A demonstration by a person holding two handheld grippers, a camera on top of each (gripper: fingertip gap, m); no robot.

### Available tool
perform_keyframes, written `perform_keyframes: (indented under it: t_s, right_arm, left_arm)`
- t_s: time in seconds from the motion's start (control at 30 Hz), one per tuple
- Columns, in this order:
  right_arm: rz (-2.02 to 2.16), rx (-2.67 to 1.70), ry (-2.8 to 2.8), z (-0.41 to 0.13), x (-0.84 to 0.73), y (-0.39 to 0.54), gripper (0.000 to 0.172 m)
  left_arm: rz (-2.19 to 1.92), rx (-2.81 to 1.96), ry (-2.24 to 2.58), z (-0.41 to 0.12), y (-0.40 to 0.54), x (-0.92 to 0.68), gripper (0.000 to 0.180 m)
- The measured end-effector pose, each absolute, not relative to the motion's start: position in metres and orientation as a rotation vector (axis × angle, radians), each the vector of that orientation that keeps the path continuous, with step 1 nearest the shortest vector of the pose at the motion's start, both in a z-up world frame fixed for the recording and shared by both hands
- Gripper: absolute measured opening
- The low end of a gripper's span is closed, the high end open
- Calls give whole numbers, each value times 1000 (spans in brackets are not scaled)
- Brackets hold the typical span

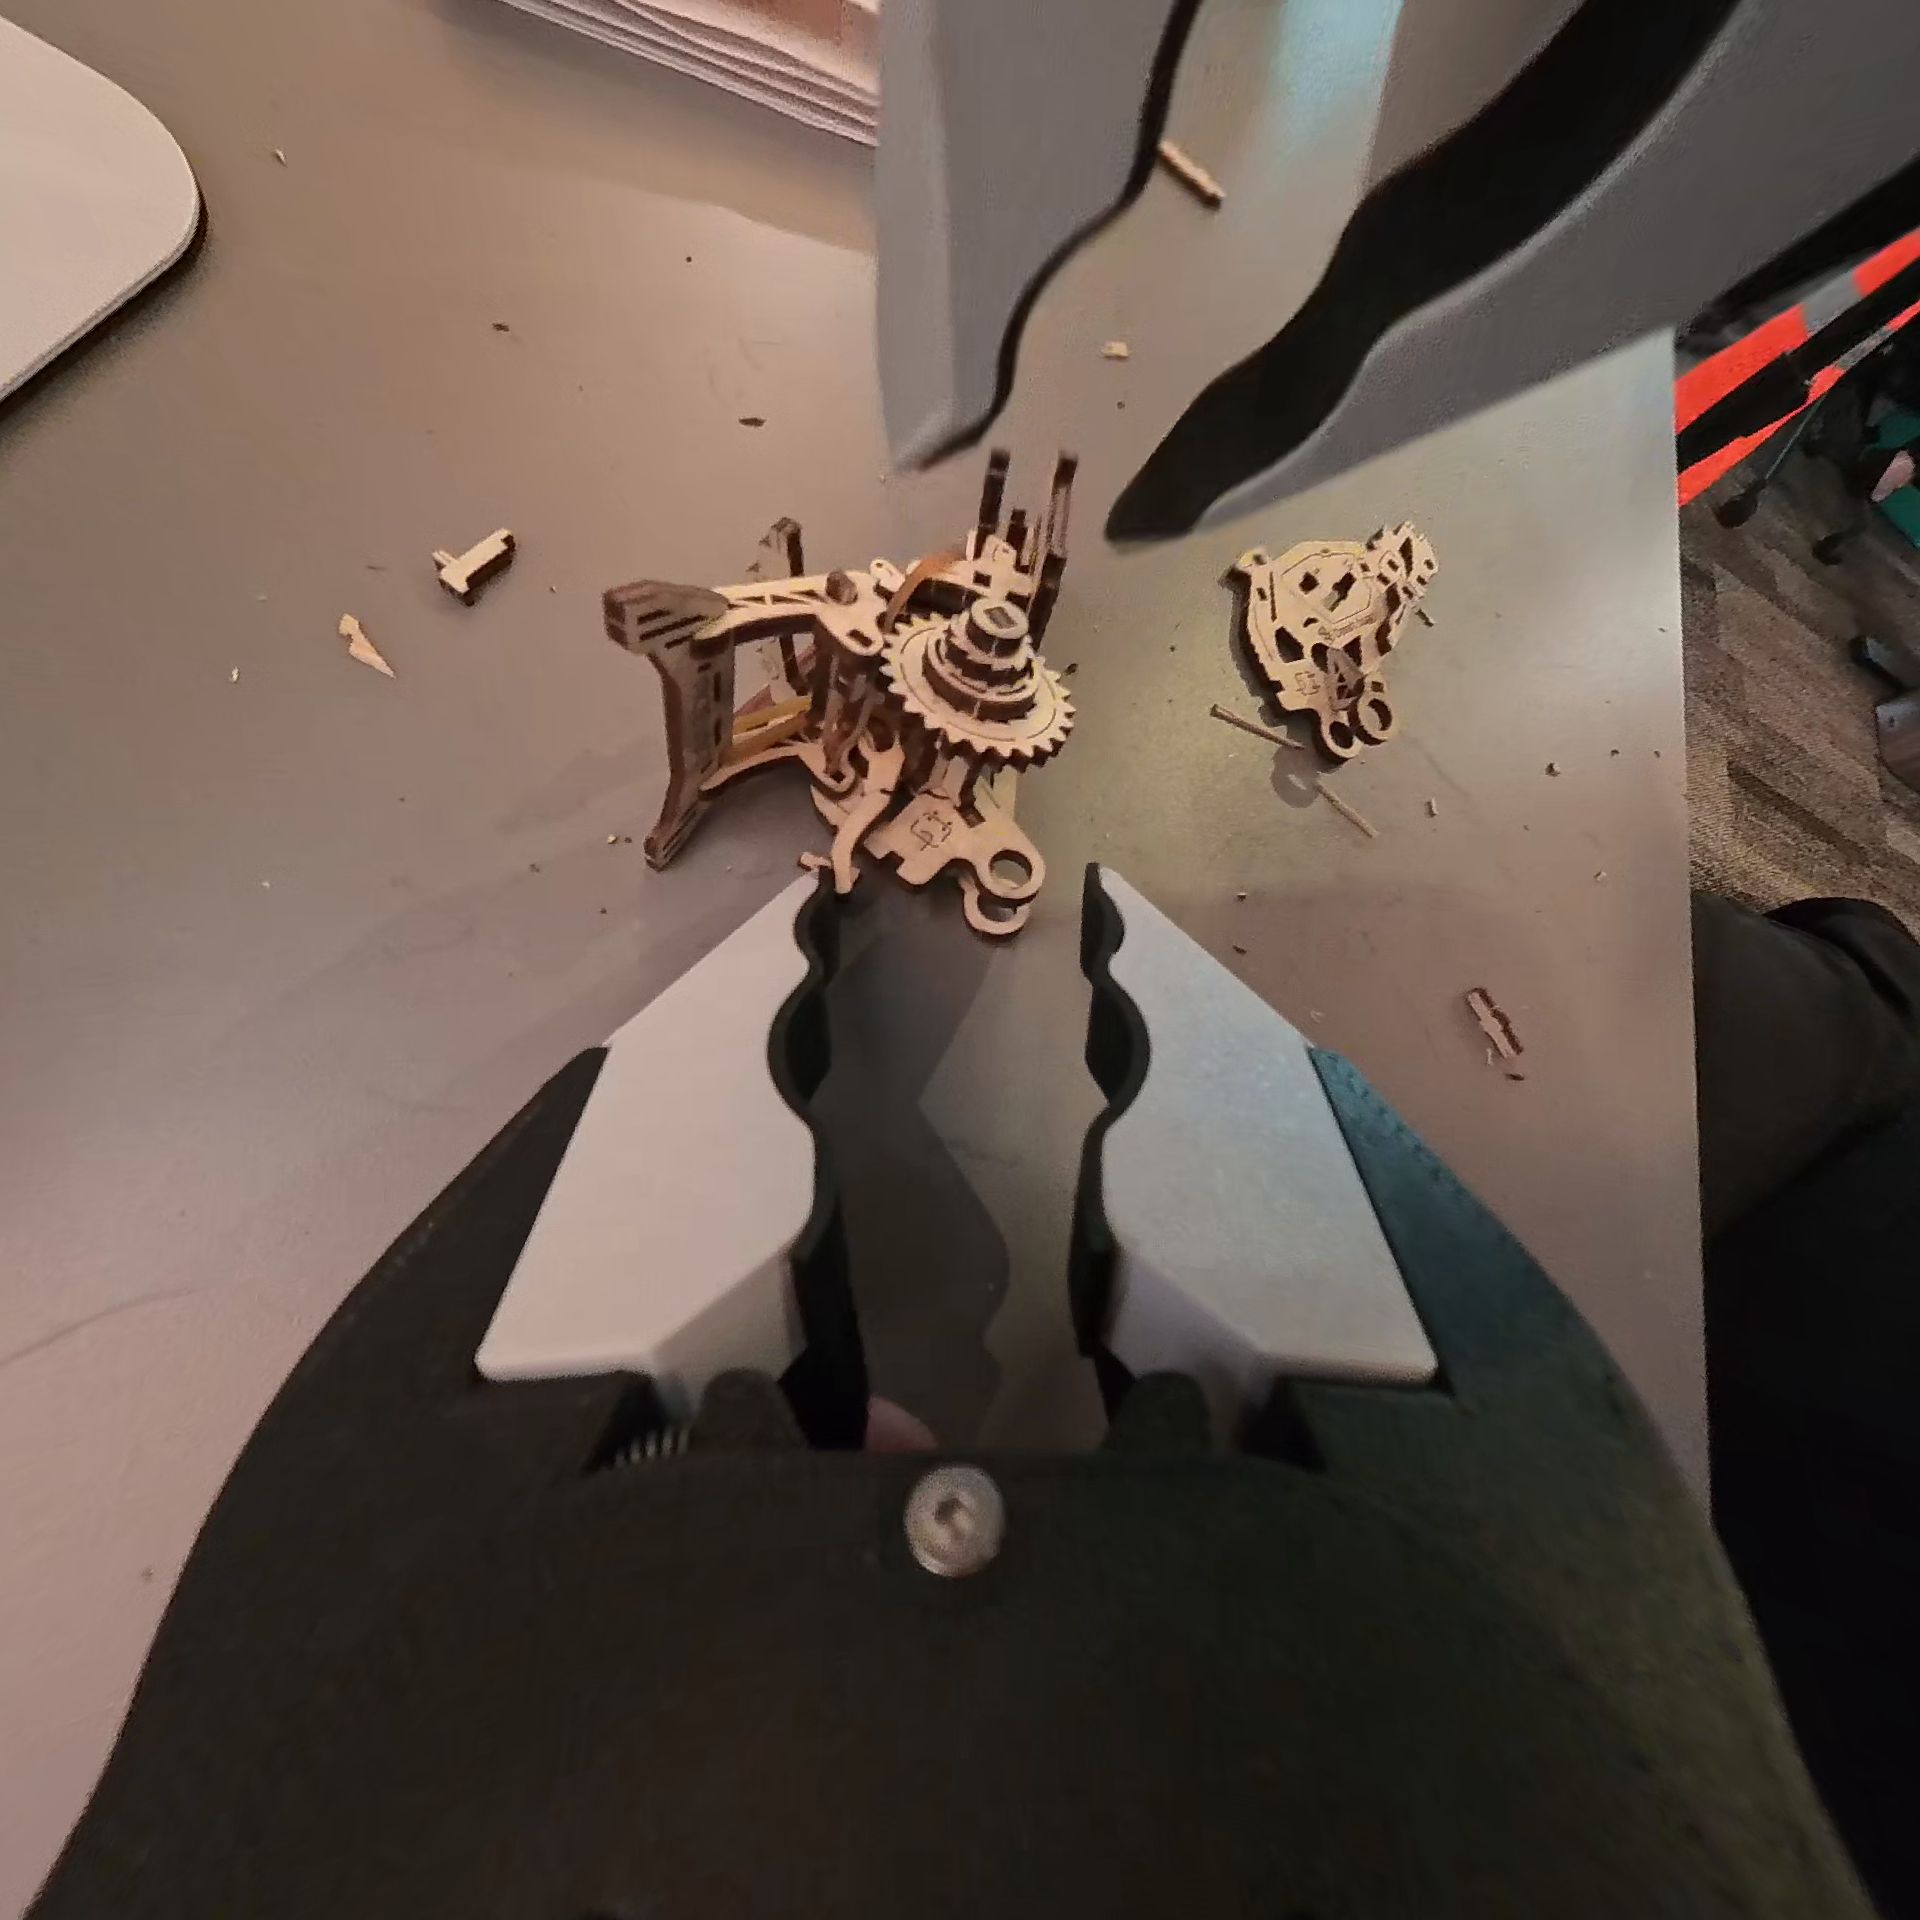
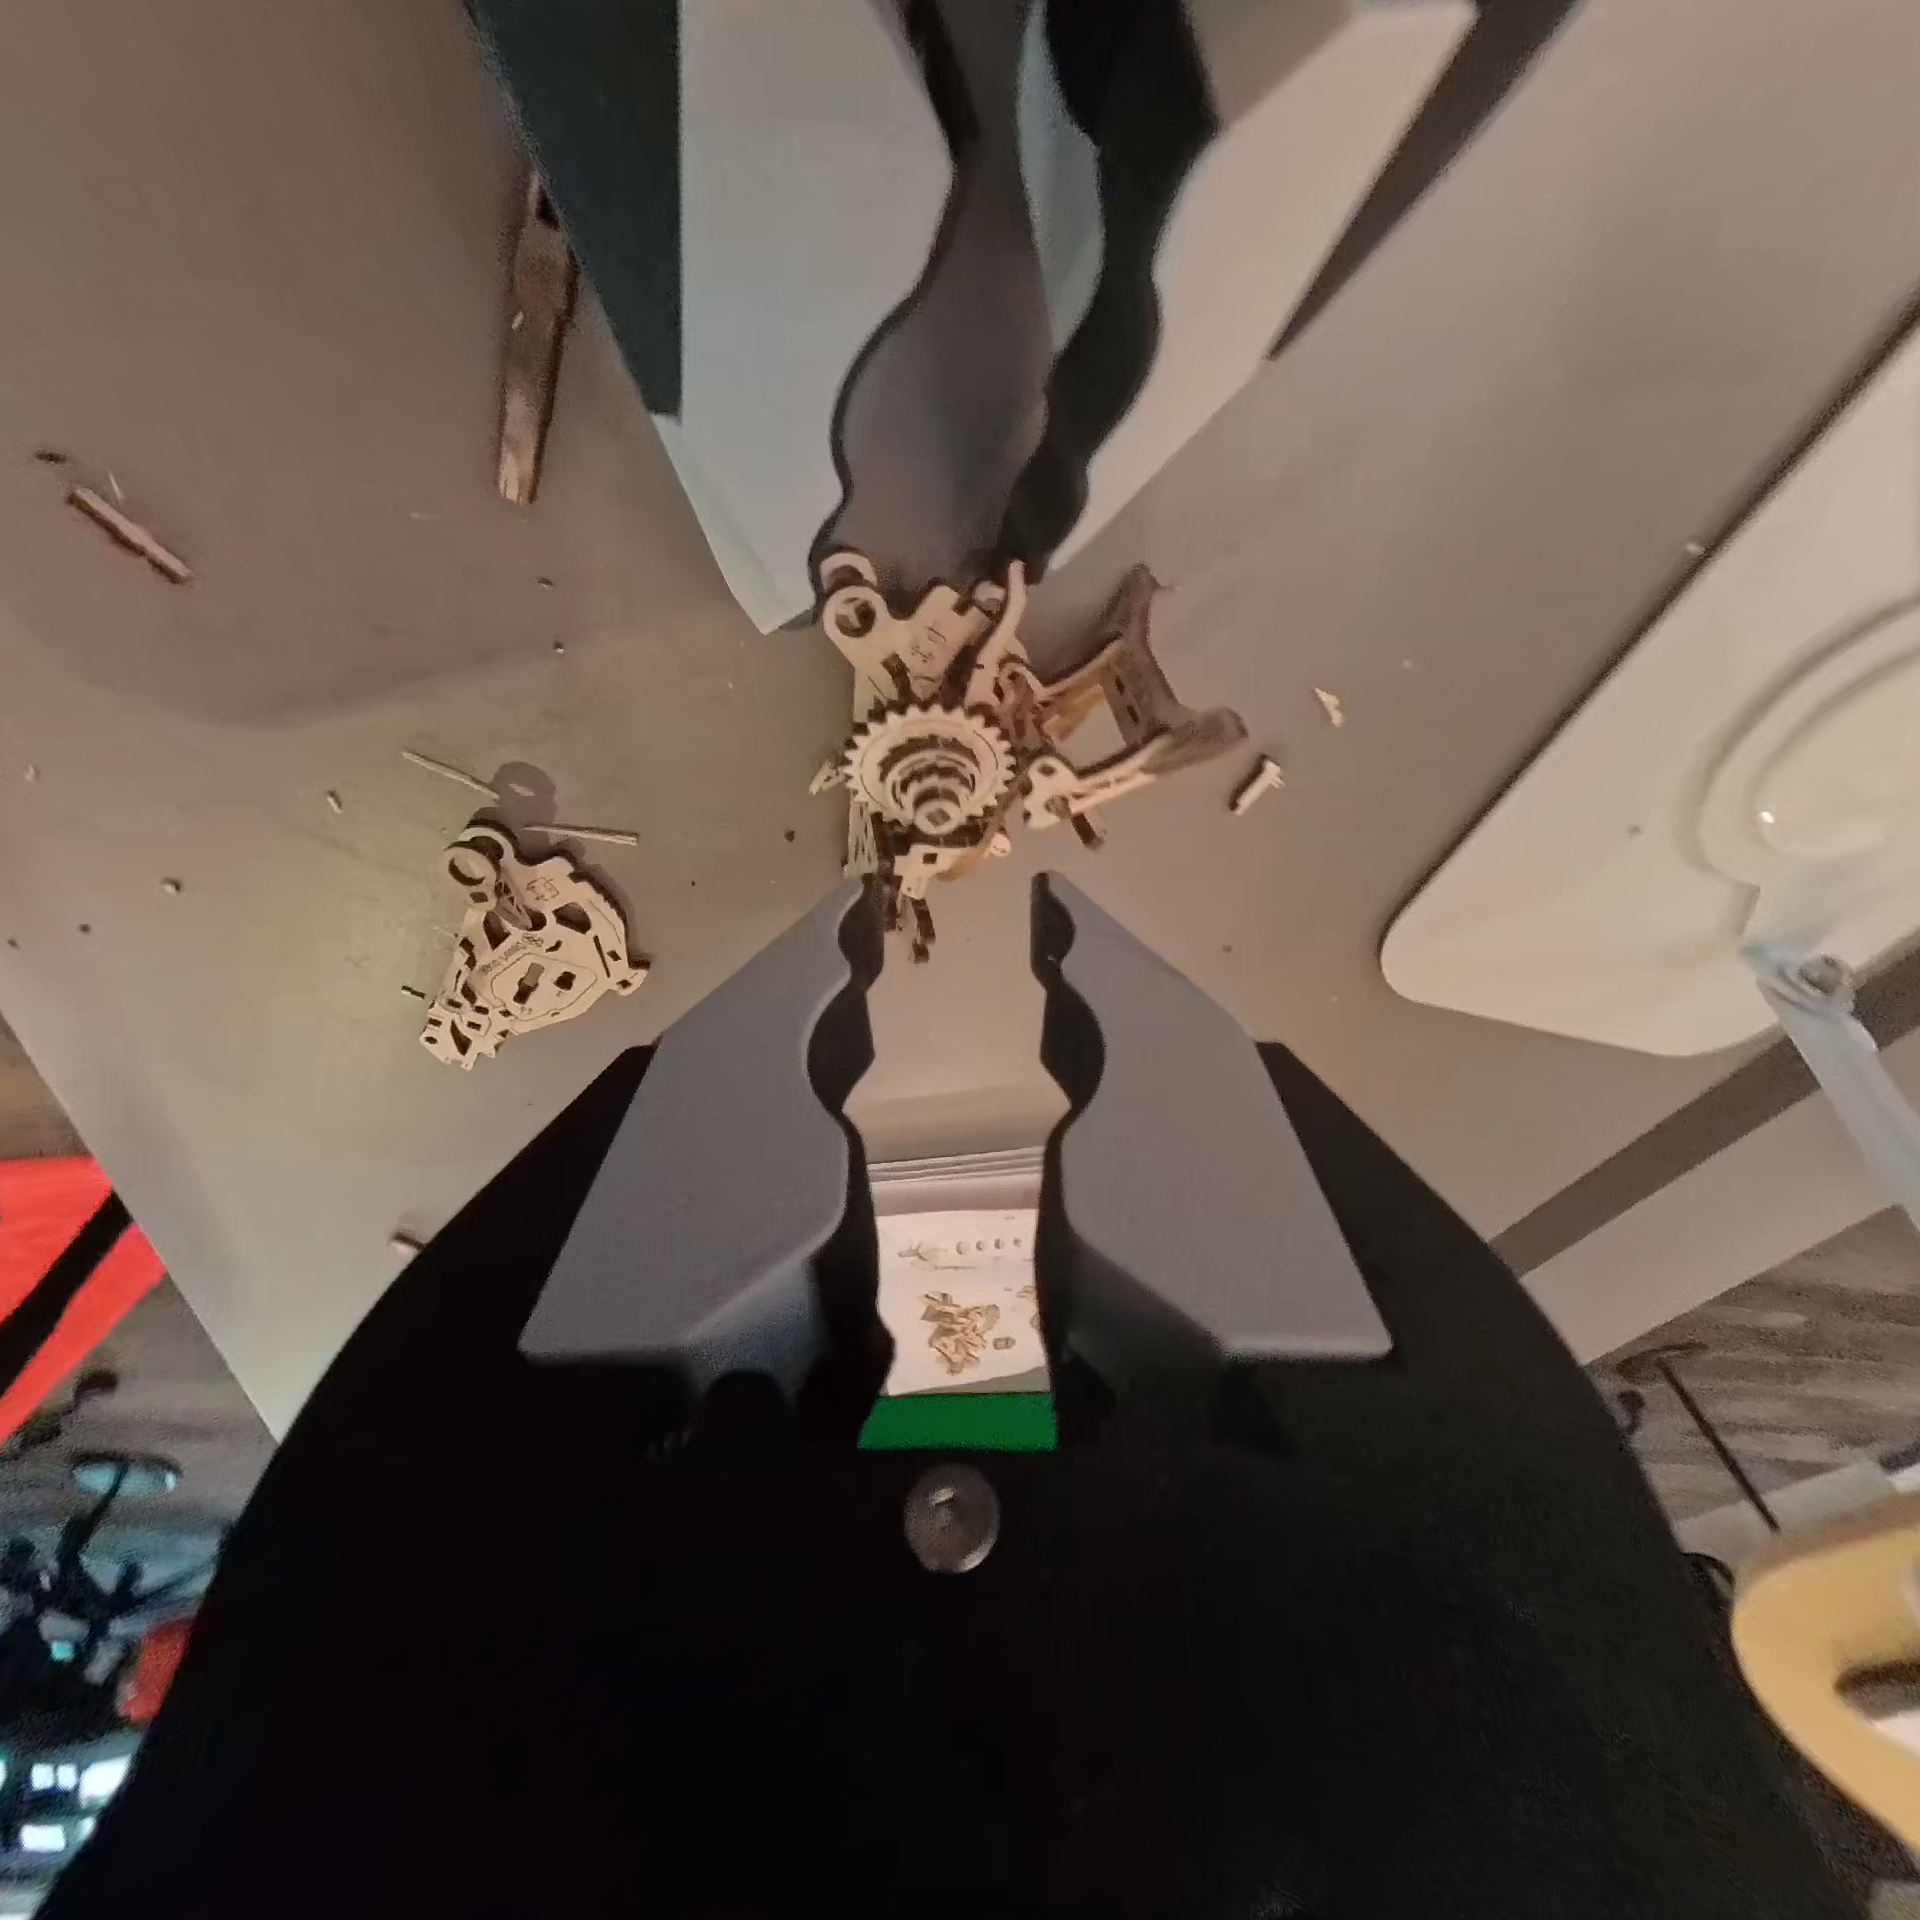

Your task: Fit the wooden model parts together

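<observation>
A partly built wooden model (image 1: 894, 686) with a toothed gear wheel (image 1: 982, 675) on top stands on the grey table (image 1: 312, 935). My left gripper (image 1: 956, 883) is open, and the model's ringed tab lies just ahead between its tips. My right gripper (image 2: 948, 888) is open on the opposite side of the model (image 2: 935, 769), with the model's dark prongs between its tips, close to the left fingertip (image 2: 857, 904). Neither gripper presses on the model. A second, flat wooden part (image 1: 1330, 634) lies apart on the table; it also shows in the right wrist view (image 2: 530, 956).
Small wooden offcuts (image 1: 473, 561) and thin sticks (image 1: 1345, 810) are scattered around. A white tray (image 1: 83, 208) sits at one corner and a stack of sheets (image 1: 769, 62) at the far side. The table edge (image 1: 1678, 727) runs close to the flat part.
</observation>
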State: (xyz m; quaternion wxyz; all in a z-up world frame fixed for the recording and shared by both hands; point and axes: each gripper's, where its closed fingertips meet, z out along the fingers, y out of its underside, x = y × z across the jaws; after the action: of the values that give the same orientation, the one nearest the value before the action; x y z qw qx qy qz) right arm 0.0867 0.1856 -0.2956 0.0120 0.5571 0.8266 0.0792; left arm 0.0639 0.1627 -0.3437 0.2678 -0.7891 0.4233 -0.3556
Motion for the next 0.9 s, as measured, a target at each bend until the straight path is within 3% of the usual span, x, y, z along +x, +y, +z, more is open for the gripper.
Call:
perform_keyframes:
  t_s: [0.03, 0.23, 0.57, 0.7, 0.77, 0.9]
  right_arm:
    - [230, 1790, 2573, -289, 88, 186, 27]
    - [48, 2124, 2402, -271, 128, 155, 35]
    - [-100, 2515, 2002, -354, 205, 93, 54]
    - [-210, 2626, 1984, -356, 199, 94, 49]
    - [-251, 2643, 2002, -355, 198, 95, 35]
    - [-318, 2688, 2005, -355, 199, 97, 35]
  left_arm:
    - [-960, -2128, 1143, -344, 163, 64, 45]
    - [-955, -2121, 1148, -343, 162, 64, 50]
    - [-945, -2113, 1158, -343, 161, 64, 55]
    - [-918, -2104, 1176, -344, 160, 64, 57]
    - [-926, -2105, 1172, -343, 160, 64, 57]
    - [-942, -2109, 1159, -343, 161, 64, 58]
